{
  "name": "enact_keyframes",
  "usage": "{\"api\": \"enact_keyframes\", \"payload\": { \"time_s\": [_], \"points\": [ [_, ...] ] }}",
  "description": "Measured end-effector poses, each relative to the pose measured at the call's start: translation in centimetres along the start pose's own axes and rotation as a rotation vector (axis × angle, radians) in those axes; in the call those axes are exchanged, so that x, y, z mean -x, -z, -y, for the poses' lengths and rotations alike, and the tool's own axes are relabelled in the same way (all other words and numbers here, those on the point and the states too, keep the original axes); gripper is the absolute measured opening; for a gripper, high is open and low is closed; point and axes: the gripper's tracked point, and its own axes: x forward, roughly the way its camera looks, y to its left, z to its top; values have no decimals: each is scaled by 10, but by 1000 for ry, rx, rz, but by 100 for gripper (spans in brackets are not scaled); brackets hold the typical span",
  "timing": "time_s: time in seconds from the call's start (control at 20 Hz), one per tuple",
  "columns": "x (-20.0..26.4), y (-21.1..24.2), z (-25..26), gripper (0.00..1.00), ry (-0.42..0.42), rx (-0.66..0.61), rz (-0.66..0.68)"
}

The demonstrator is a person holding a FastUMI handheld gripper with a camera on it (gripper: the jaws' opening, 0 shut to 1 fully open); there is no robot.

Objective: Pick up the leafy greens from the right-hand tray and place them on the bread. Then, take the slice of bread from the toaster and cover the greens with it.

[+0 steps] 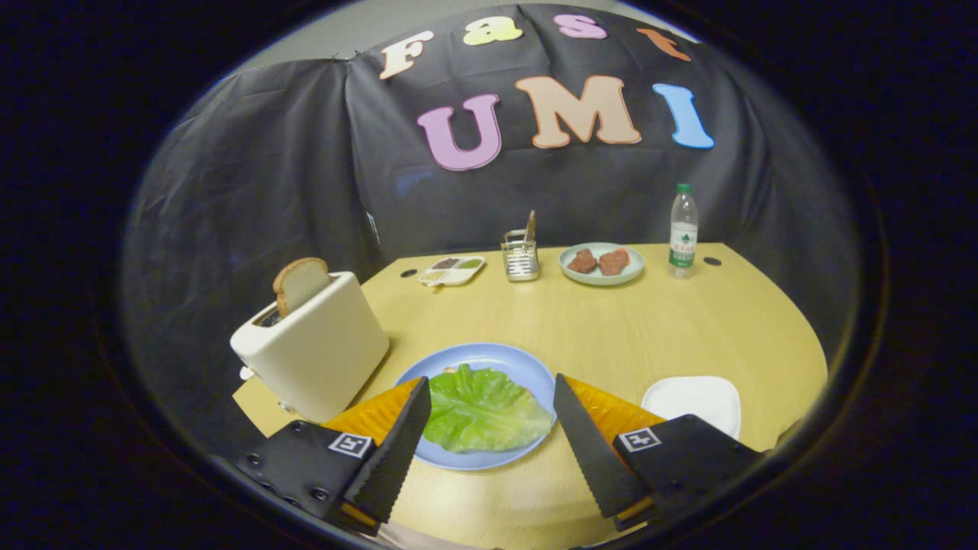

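Tool (489,397) fingers spread wide, flanking leafy greens (480,412).

claw (489,386) wide open, nothing gripped. Both fingers (397,451) splay outward toward the tips and straddle the blue plate (527,367): left finger tip sits at the plate's left rim, right finger tip at its right rim. Plate shows in the gap between them. Fingers don't appear to touch it, claw held above and just short of the plate, angled down at it.
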Motion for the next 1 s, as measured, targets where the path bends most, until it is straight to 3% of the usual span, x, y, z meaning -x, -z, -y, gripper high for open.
{"api": "enact_keyframes", "payload": {
  "time_s": [0.55,0.75,1.0],
  "points": [
    [4,-73,-89,100,-71,187,68],
    [-2,-95,-132,100,-134,190,94],
    [-17,-103,-165,100,-151,212,77]
  ]
}}
